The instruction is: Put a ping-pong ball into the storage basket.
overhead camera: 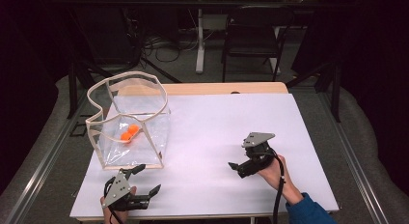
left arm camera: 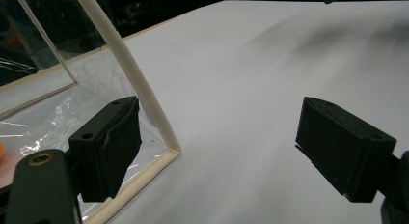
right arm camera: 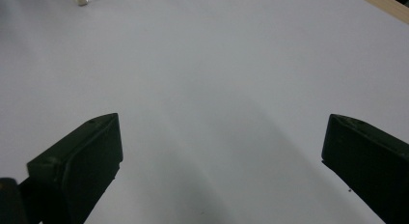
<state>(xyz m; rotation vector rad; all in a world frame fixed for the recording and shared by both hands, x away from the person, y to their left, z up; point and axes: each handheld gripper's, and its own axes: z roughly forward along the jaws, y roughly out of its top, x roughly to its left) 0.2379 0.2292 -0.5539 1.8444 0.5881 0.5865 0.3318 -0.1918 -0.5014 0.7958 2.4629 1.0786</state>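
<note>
A clear plastic pouch with cream edging [overhead camera: 130, 118] stands open on the left of the white table top [overhead camera: 226, 122]. Two orange balls [overhead camera: 129, 133] lie inside it. My left gripper [overhead camera: 147, 179] is open at the front left, just in front of the pouch's near corner. In the left gripper view that pouch corner [left arm camera: 170, 147] sits beside the left jaw, and nothing lies between the jaws of the left gripper [left arm camera: 219, 137]. My right gripper [overhead camera: 236, 167] is held at the front right, pointing left. The right gripper [right arm camera: 222, 151] is open over bare table.
The table's wooden back edge [overhead camera: 226, 88] runs behind the white sheet. Behind the table stand a black chair [overhead camera: 253, 35] and a white table leg [overhead camera: 199, 40], with cables on the floor [overhead camera: 159, 43]. Metal rails run along both sides.
</note>
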